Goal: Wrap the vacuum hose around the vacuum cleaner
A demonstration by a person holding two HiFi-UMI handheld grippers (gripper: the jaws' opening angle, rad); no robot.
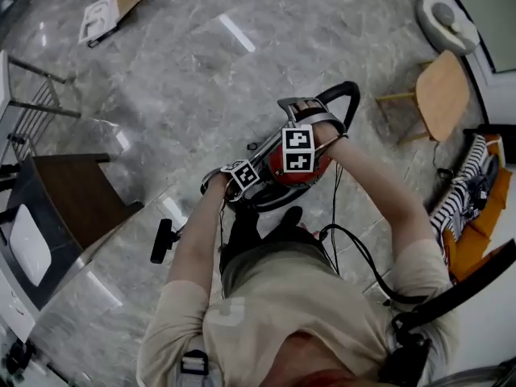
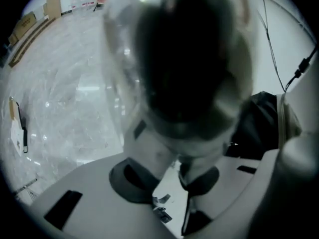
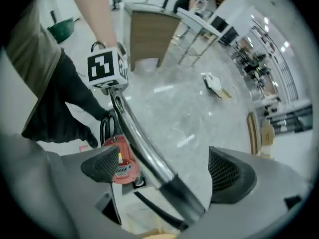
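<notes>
In the head view the red vacuum cleaner [image 1: 276, 164] stands on the floor just in front of me, half hidden by both grippers' marker cubes. Its black hose [image 1: 348, 97] loops up behind it. My left gripper [image 1: 240, 177] is on the vacuum's left, my right gripper [image 1: 300, 148] over its top. The left gripper [image 2: 167, 179] is shut on the hose's rigid end [image 2: 189, 73], a dark blur close to the lens. In the right gripper view the chrome tube [image 3: 144, 148] runs from the left gripper's cube between the wide jaws of my right gripper [image 3: 167, 171], its pads off it, above the red vacuum body [image 3: 122, 166].
A wooden chair [image 1: 440, 95] stands at the right and a dark table [image 1: 81, 196] at the left. Cardboard and paper [image 1: 109, 10] lie on the far floor. A black handle-like piece [image 1: 164, 240] lies near my left leg. A black cable [image 1: 363, 252] hangs by my right side.
</notes>
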